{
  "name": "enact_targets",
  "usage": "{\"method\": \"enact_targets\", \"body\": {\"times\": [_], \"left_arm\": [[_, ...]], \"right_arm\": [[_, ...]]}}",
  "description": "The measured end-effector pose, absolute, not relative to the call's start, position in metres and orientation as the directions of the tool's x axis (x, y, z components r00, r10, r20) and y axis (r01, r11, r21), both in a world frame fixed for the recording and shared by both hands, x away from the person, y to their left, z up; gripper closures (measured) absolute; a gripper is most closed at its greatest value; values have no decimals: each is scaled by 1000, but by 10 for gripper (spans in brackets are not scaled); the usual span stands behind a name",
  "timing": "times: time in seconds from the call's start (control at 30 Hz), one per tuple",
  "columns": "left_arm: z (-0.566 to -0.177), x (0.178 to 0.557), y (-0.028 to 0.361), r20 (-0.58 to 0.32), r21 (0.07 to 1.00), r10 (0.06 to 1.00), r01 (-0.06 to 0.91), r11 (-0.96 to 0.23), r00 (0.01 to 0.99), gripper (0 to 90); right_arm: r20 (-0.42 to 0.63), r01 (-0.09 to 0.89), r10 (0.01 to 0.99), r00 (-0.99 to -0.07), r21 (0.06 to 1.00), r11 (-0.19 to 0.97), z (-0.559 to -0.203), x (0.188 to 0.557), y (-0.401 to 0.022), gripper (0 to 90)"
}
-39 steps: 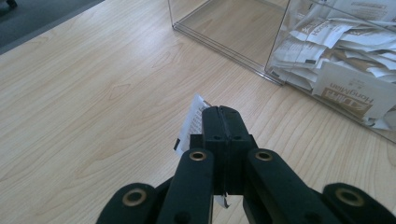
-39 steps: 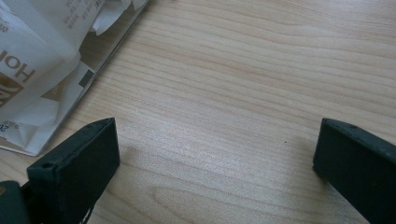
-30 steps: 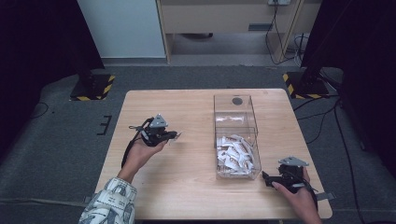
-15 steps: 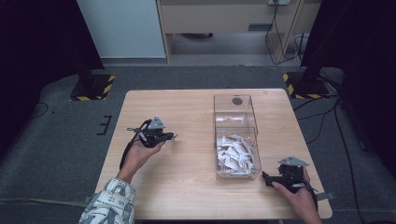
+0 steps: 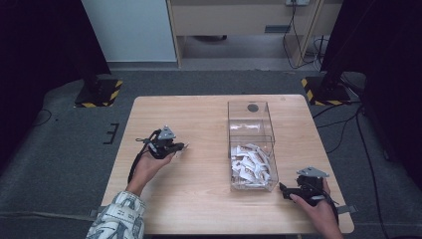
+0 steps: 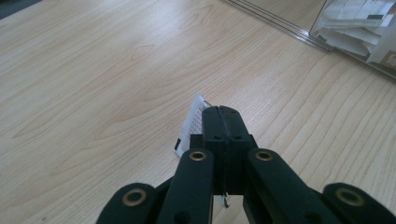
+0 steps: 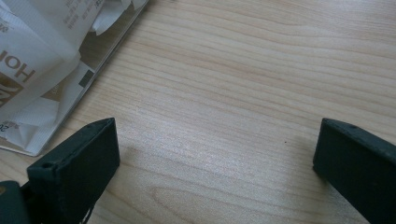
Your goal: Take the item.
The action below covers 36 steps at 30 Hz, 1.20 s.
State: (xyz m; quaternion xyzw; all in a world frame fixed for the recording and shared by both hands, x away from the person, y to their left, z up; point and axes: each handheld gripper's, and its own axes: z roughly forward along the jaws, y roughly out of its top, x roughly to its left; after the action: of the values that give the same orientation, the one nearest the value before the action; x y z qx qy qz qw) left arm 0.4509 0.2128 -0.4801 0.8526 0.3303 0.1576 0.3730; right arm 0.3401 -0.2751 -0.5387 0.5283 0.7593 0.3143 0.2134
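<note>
Since a second ago, the left gripper [image 5: 180, 147] has been drifting slightly toward the person over the wooden table [image 5: 199, 124], while the right gripper [image 5: 281, 188] has been staying put. The left gripper's jaws are pressing fully together on a small white packet [image 6: 192, 122], holding it just above the tabletop, left of the clear box [image 5: 251, 144] of packets. The right gripper is resting wide open and empty beside the box's near corner.
</note>
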Motion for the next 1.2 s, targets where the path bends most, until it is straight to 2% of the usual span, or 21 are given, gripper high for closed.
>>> {"method": "enact_targets", "body": {"times": [1.2], "left_arm": [[-499, 473, 179, 31, 720, 683, 458, -521, 730, 898]], "right_arm": [[8, 667, 936, -351, 704, 244, -539, 340, -275, 8]]}}
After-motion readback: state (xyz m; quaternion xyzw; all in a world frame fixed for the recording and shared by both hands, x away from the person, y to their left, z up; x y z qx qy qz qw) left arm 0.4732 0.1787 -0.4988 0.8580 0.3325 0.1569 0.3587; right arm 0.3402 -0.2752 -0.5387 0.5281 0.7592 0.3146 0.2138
